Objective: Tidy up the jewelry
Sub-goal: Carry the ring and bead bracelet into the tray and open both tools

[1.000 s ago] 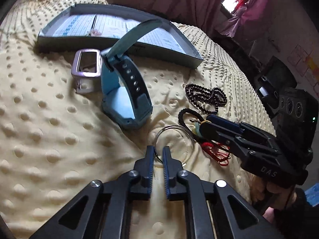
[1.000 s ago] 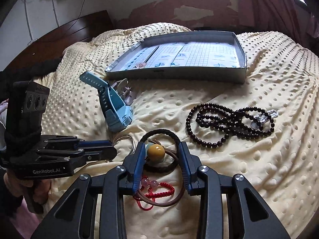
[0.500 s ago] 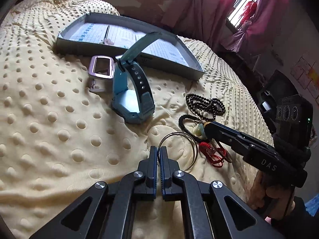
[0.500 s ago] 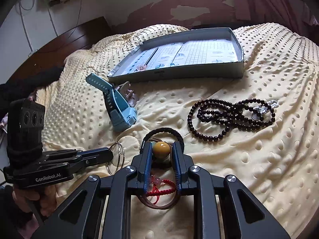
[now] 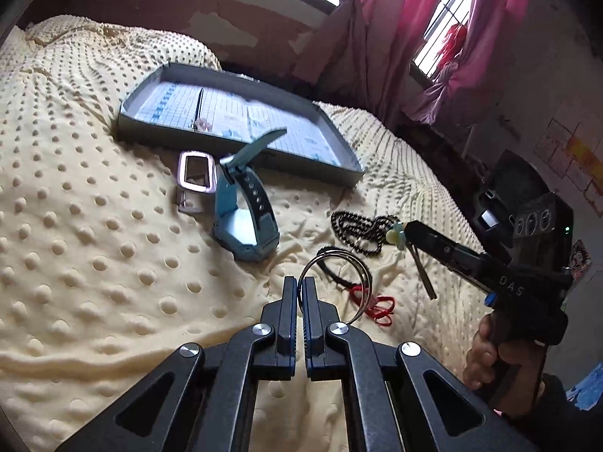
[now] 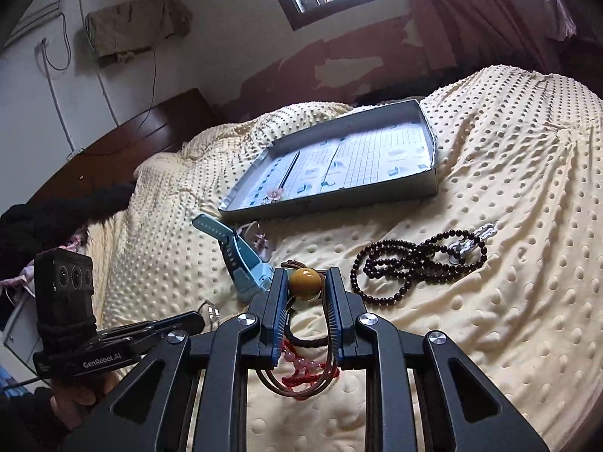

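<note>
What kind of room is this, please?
Most likely a bedroom in a home: the jewelry lies on a dotted yellow blanket over a bed, with a wooden headboard behind and pink curtains at the window.

Daylight from blown-out barred windows (image 5: 444, 11); soft shadows on cream dotted bedspread (image 6: 508, 226); strong fisheye bending, dark corners; room background perhaps slightly blurred.

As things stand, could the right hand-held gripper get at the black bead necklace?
Probably not yet: the right hand-held gripper is shut on the amber bead. The path to the black bead necklace on the blanket looks open, though.
</note>
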A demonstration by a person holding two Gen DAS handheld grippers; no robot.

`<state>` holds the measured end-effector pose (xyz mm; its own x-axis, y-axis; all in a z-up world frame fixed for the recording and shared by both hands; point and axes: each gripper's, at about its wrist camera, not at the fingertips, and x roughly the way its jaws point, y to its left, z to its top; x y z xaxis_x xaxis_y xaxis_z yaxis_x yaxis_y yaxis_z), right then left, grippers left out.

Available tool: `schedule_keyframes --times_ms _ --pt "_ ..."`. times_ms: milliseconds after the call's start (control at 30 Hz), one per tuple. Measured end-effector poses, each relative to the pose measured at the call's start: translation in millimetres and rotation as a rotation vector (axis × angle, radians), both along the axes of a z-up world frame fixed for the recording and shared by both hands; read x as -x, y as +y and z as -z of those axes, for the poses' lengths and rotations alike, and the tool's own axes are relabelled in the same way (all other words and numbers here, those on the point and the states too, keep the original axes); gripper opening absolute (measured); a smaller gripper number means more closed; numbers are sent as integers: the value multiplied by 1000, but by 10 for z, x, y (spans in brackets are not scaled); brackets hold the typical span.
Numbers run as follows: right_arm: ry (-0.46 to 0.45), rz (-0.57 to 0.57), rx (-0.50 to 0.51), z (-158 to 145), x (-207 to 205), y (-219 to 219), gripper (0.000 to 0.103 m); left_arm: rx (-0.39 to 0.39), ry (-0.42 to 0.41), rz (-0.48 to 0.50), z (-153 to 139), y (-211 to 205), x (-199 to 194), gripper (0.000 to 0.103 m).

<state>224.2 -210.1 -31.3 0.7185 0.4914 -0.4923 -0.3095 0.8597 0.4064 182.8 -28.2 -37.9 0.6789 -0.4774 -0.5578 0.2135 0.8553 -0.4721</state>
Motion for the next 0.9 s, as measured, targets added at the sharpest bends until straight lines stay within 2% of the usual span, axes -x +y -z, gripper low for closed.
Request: schedule_keyframes --times_ms 233,367,500,633,733,800,900 --pt "-39 17 -26 -78 56 2 18 42 -100 -63 -291 171 94 3" --pt "-67 27 -22 -134 4 35 18 105 -145 -128 -432 315 -55 3" --pt "-101 38 -44 -229 -126 43 18 89 -185 -165 -607 382 -240 3" --pt "-130 56 -62 -354 -392 105 18 107 -195 -191 -797 455 -599 3" --pt "-156 79 -55 -454 -693 163 18 66 -179 -188 -873 416 -990 3" --pt "-157 107 -61 -464 -905 176 18 29 -160 -184 -840 382 -1249 3" --pt "-150 141 -35 -391 -1200 195 18 57 -81 -154 -695 344 -1664 3"
